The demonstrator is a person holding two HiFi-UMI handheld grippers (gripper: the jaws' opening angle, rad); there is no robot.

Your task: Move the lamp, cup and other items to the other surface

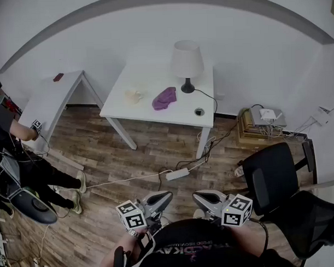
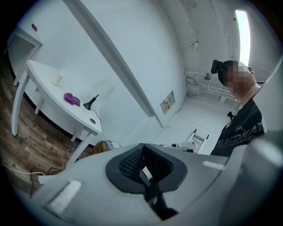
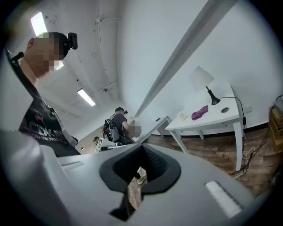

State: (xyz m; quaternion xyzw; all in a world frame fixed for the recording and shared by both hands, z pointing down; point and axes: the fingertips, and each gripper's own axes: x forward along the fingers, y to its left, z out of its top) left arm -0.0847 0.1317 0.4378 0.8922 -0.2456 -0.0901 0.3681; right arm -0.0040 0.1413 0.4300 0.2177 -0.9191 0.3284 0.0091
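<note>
zero items moved yet, by my read. lamp [image 1: 186, 63], cup [image 1: 133, 96] and purple cloth [image 1: 164, 98] all sit on the white counter [image 1: 180, 112] across the room: lamp upright at the back, cloth just beside its base, cup left of the cloth. second counter [image 1: 48, 101] at far left shows just a small dark thing [image 1: 58, 77]. left tool [image 1: 162, 198] and right tool [image 1: 202, 198] are both clenched on nothing, held close to the body, well apart from either counter. whole job left: approach, grab, carry each across.
</note>
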